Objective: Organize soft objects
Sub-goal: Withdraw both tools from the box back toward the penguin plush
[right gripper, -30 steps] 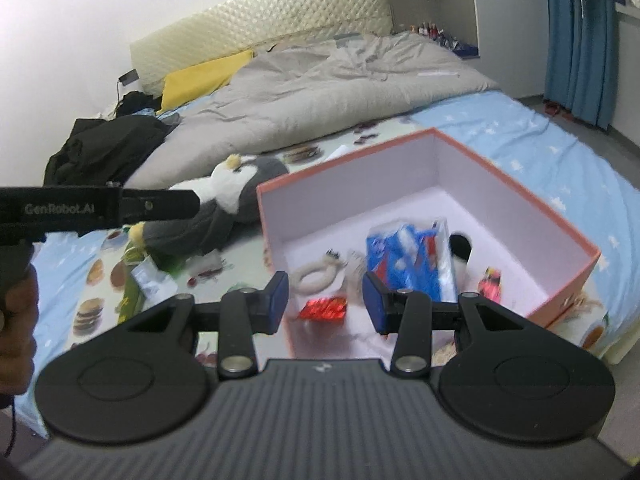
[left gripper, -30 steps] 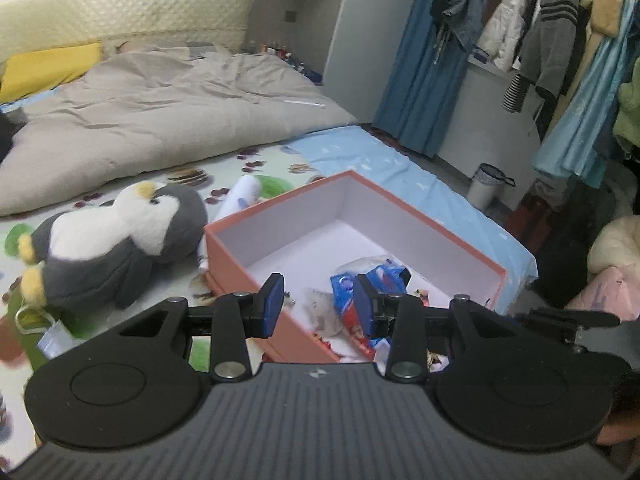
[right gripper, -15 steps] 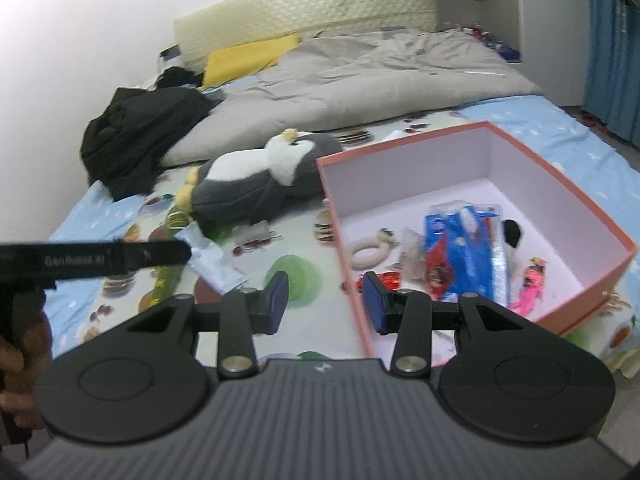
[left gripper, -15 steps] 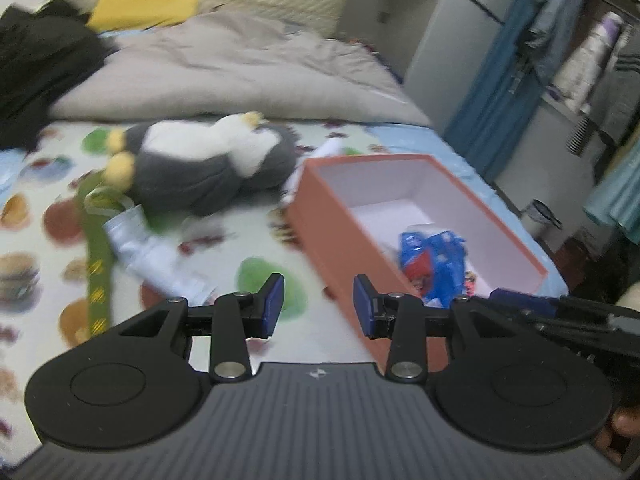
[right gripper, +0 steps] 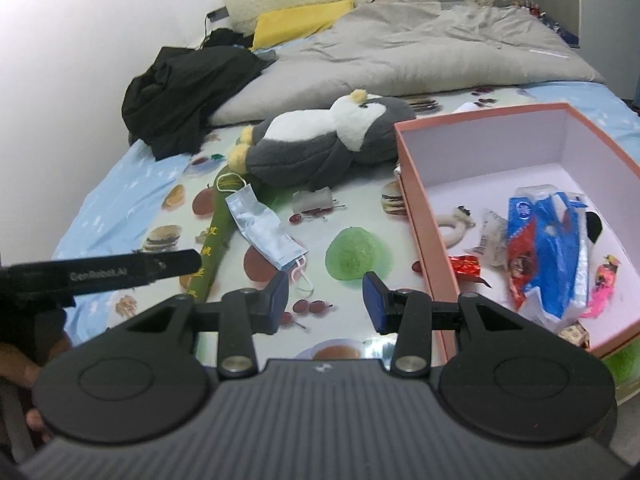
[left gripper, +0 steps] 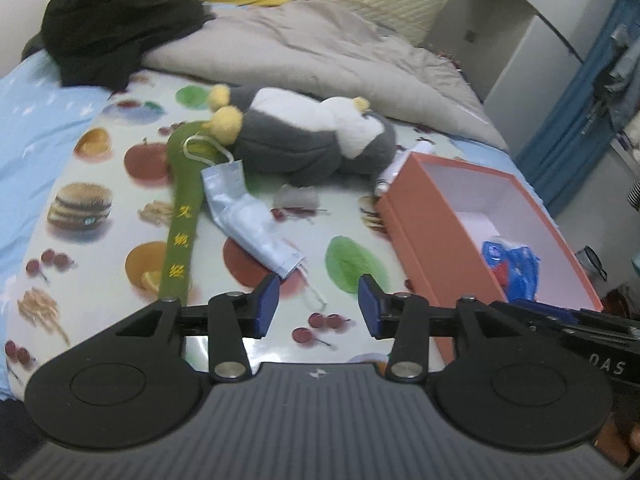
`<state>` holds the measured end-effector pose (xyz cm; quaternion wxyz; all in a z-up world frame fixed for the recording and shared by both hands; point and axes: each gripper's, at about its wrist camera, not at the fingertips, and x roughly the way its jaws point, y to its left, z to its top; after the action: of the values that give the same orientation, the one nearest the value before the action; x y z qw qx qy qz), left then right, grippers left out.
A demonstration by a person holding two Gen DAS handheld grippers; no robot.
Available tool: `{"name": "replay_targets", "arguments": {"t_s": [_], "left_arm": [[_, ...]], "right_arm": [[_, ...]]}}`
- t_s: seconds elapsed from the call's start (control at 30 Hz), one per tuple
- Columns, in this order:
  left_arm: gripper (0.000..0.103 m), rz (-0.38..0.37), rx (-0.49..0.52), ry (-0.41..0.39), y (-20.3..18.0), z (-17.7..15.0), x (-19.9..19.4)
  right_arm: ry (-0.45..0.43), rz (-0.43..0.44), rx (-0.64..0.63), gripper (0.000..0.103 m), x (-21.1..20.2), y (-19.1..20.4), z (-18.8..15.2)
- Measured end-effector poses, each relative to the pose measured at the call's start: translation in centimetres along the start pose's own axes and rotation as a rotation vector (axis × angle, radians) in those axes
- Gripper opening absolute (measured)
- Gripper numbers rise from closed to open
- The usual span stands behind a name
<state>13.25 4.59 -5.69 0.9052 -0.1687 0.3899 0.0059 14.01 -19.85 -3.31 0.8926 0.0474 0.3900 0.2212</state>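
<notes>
A grey and white penguin plush (left gripper: 312, 136) (right gripper: 320, 140) lies on the food-print sheet. A crumpled blue face mask (left gripper: 248, 220) (right gripper: 264, 232) and a green embroidered cloth strip (left gripper: 182, 216) (right gripper: 216, 240) lie in front of it. An orange box (left gripper: 424, 232) (right gripper: 424, 216) stands to the right and holds a blue snack bag (right gripper: 548, 248), a white ring (right gripper: 452, 228) and small wrappers. My left gripper (left gripper: 318, 306) is open and empty, just short of the mask. My right gripper (right gripper: 326, 300) is open and empty, near the box's left wall.
A grey duvet (right gripper: 420, 52), a black heap of clothes (left gripper: 116, 20) (right gripper: 184, 88) and a yellow pillow (right gripper: 300, 20) lie at the back. A small grey wrapper (right gripper: 312, 200) lies on the sheet. Blue curtains (left gripper: 580, 92) hang at the right.
Both grippers have swung left, away from above the box and toward the mask and strip on the sheet. The left gripper's view has dropped closer to the sheet. Both stay open.
</notes>
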Motion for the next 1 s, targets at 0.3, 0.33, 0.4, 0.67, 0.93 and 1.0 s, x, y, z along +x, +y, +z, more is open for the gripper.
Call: {"name": "replay_targets", "arguments": {"t_s": [0.3,0.33,0.4,0.67,0.93,1.0], "left_arm": [[0.063,0.057,-0.038,0.017,1.2,0.7,4.9],[0.063,0.058,-0.041,0.02,1.3,0.9,5.5],[0.063,0.059,-0.053,0.038,1.6,1.3,7.0],[0.063,0.089,-0.036,0.103,2.1,2.5,13.3],[0.063,0.147,-0.082,0.127,3.4,3.1,18.4],[0.063,0.153,-0.083,0.121,3.6,3.3,19.2]], "right_arm": [[0.07,0.026,-0.012,0.044,5.1,0.3,2.5],[0.078,0.031,-0.011,0.044,5.8,0.3,2.8],[0.092,0.032,-0.015,0.044,7.3,0.4,3.6],[0.141,0.041,-0.035,0.044,13.8,0.2,6.3],[0.187,0.044,-0.036,0.043,21.2,-0.7,8.3],[0.194,0.042,-0.034,0.043,22.9,-0.7,8.5]]}}
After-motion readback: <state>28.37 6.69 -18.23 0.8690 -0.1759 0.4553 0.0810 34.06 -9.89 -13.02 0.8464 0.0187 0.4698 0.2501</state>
